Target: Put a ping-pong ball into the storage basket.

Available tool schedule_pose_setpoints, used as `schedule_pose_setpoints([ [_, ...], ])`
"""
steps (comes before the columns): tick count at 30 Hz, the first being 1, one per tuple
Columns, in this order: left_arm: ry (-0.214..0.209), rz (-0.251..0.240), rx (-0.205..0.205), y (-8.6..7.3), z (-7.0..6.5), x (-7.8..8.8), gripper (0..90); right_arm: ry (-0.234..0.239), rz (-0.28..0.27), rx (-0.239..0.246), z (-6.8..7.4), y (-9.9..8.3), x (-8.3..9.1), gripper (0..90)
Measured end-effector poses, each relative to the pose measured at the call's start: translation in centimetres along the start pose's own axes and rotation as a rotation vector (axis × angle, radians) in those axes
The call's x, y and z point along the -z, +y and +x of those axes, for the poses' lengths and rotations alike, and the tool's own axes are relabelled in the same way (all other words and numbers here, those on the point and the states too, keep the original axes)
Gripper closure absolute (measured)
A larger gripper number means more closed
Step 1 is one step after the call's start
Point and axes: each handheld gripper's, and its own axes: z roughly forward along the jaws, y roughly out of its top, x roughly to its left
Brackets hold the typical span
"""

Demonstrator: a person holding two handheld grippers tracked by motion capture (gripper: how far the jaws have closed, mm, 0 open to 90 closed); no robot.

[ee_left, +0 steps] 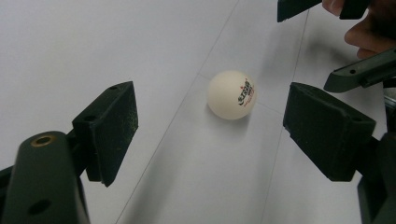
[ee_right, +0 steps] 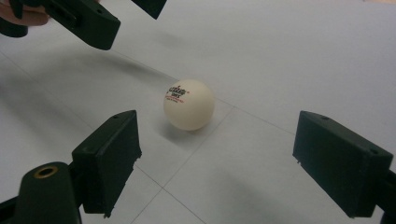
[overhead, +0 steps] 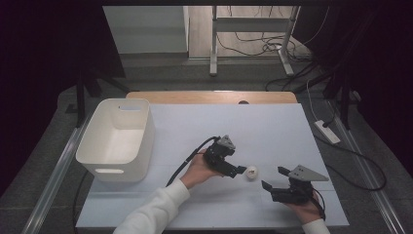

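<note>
Ball: a white table-tennis ball with small red and dark print on its side lies on the white sheet, free of both tools, between them.
Ball, left gripper view: the ball sits ahead of the two black jaws, beyond their tips and a little right of the middle of the gap, on a fold line in the sheet.
Ball, right gripper view: the ball sits ahead of the jaws and left of the middle of the gap, near where two fold lines cross.
Left tool: the left tool, held in the left hand, points toward the ball from the ball's left; its tips are just beside the ball; whether they touch it I cannot tell from above.
Left tool state: released, jaws standing apart with nothing between the pads.
Right tool: the right tool, held in the right hand, lies to the right of the ball and nearer the person, near it but apart, jaws aimed toward it.
Right tool state: released, jaws wide with nothing between the pads.
Tabletop: a wooden tabletop covered by a white sheet with fold lines.
Bin: a white plastic bin with handle slots stands at the sheet's left edge, well apart from the ball.
Sleeve: a white sleeve covers the left forearm.
</note>
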Motion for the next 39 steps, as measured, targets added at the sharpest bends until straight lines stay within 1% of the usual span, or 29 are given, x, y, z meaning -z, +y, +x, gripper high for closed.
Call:
schedule_pose_setpoints([
  [5, -0.01, 0.003, 0.003, -0.1, 0.0, -0.6, 18.4, -0.002, 0.002, 0.006, 0.0, 0.0, 0.0, 14.3],
  [8, -0.014, 0.006, -0.001, -0.1, 0.0, -0.8, 18.4, -0.003, -0.001, 0.002, 0.0, 0.0, 0.1, 14.5],
  [18, -0.007, 0.043, -0.014, -0.1, -0.1, -1.9, 17.9, -0.007, -0.01, -0.001, 0.0, 0.1, 0.2, 14.5],
  [21, -0.015, 0.049, -0.015, -0.2, -0.2, -2.1, 17.2, -0.009, -0.009, 0.003, 0.0, 0.1, 0.2, 14.5],
  [22, -0.014, 0.053, -0.024, -0.2, -0.3, -2.3, 17.0, -0.009, -0.009, 0.003, 0.0, 0.1, 0.2, 14.5],
  [23, -0.014, 0.053, -0.024, -0.2, -0.3, -2.3, 16.8, -0.009, -0.009, 0.003, 0.0, 0.1, 0.2, 14.5],
  [25, -0.021, 0.061, -0.041, -0.2, -0.3, -2.5, 16.7, -0.009, -0.008, 0.003, 0.0, 0.1, 0.2, 14.5],
  [27, -0.028, 0.068, -0.045, -0.2, -0.3, -2.8, 16.3, -0.009, -0.01, 0.004, 0.0, 0.1, 0.2, 14.5],
  [28, -0.032, 0.057, -0.03, -0.2, -0.4, -3.0, 16.1, -0.009, -0.012, 0.002, -0.1, 0.1, 0.2, 14.5],
  [30, -0.035, 0.062, -0.025, -0.2, -0.4, -3.3, 16.0, -0.008, -0.012, 0.001, -0.1, 0.1, 0.2, 14.5],
  [31, -0.034, 0.073, -0.037, -0.2, -0.4, -3.4, 16.0, -0.008, -0.012, 0.0, -0.1, 0.1, 0.2, 14.5],
  [32, -0.037, 0.074, -0.039, -0.2, -0.4, -3.5, 15.8, -0.008, -0.013, 0.001, 0.0, 0.1, 0.3, 14.5],
  [39, -0.045, 0.088, -0.047, -0.1, -0.5, -4.3, 14.0, -0.009, -0.015, 0.0, -0.1, 0.1, 0.3, 14.5],
])
